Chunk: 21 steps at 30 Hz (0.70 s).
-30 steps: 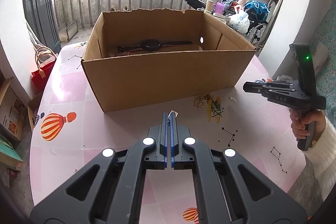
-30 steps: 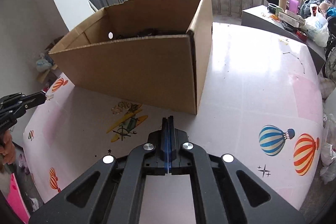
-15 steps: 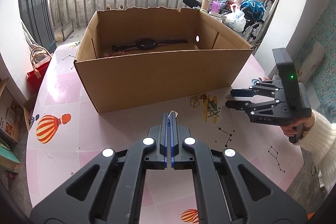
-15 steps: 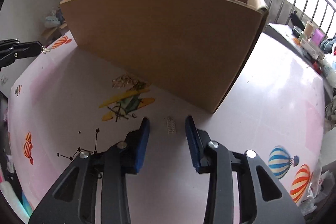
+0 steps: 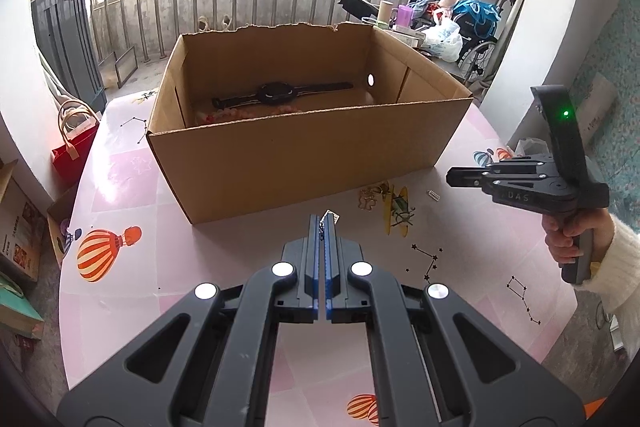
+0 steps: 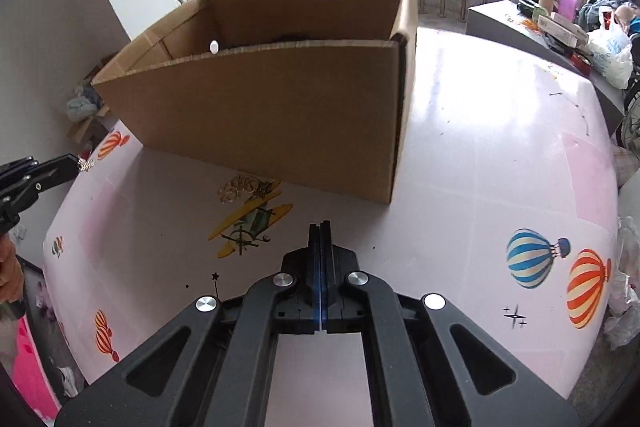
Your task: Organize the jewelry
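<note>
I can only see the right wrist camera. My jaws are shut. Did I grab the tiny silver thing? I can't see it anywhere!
Observer: No. The silver piece lies on the table, near the tip of the right gripper. I see nothing in its jaws.
Operator: Oh no. What's inside the box? Its wall blocks my view.
Observer: A black watch lies stretched out along the far wall.
Operator: Anything else in there?
Observer: Yes, pale beads lie on the box floor, just in front of the watch.
</note>
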Each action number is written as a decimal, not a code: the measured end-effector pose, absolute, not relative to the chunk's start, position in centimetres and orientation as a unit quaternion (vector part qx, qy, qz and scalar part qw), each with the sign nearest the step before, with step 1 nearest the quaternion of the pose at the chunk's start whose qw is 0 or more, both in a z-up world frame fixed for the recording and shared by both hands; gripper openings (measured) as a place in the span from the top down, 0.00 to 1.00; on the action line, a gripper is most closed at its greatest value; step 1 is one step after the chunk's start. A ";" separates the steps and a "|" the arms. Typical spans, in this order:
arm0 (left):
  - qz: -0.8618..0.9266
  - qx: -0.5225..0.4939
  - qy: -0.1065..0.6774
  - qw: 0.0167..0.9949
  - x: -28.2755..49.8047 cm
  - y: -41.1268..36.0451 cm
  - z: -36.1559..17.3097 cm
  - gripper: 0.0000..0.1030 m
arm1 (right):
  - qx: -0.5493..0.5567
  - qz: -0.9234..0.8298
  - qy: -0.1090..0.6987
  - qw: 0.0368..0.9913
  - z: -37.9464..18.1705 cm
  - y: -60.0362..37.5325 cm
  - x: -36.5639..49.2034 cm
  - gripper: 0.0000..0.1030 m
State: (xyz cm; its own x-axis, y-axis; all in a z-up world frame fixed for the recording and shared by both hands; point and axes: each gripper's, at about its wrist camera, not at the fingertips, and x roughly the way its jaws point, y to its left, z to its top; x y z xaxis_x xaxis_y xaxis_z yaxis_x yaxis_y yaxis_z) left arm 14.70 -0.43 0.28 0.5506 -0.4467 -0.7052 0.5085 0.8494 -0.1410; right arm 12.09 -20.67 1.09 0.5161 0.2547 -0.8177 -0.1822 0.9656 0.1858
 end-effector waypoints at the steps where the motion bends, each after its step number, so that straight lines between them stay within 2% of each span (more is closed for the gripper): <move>1: -0.273 0.039 0.388 0.880 14.7 -0.4 0.4 0.99 | 0.031 0.132 0.476 0.869 1.4 -20.6 12.0 1.00; 5: -0.276 0.034 0.385 0.880 14.5 -0.4 0.6 0.99 | -0.025 0.154 0.486 0.860 0.9 -19.4 11.5 1.00; 7: -0.279 0.031 0.385 0.879 14.4 -0.4 0.4 0.99 | -0.045 0.155 0.484 0.860 0.3 -19.3 11.6 0.94; 8: -0.280 0.030 0.386 0.879 14.4 -0.5 0.3 0.99 | -0.051 0.152 0.482 0.862 0.0 -19.0 11.8 0.86; 9: -0.282 0.028 0.387 0.877 14.4 -0.5 0.2 0.99 | -0.053 0.158 0.481 0.861 -0.3 -18.7 12.0 0.85; 14: -0.283 0.035 0.389 0.876 14.4 -0.8 0.1 0.99 | -0.087 0.129 0.476 0.865 -1.4 -17.4 12.3 0.85; 15: -0.284 0.036 0.389 0.875 14.4 -0.8 0.0 0.99 | -0.076 0.126 0.478 0.866 -1.3 -17.6 12.3 0.86; 17: -0.285 0.036 0.390 0.875 14.5 -0.8 -0.1 0.99 | -0.079 0.116 0.483 0.864 -1.0 -17.4 12.4 0.95; 21: -0.285 0.031 0.392 0.874 14.7 -0.8 -0.3 0.99 | -0.056 0.112 0.494 0.861 -0.4 -17.5 13.0 0.98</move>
State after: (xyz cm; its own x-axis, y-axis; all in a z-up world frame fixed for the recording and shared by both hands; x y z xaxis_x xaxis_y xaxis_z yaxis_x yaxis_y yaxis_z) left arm 14.69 -0.80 -0.31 0.5296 -0.4743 -0.7032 0.5236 0.8351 -0.1690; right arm 13.00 -17.49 -0.42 0.4872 0.1384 -0.8623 -0.2485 0.9685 0.0151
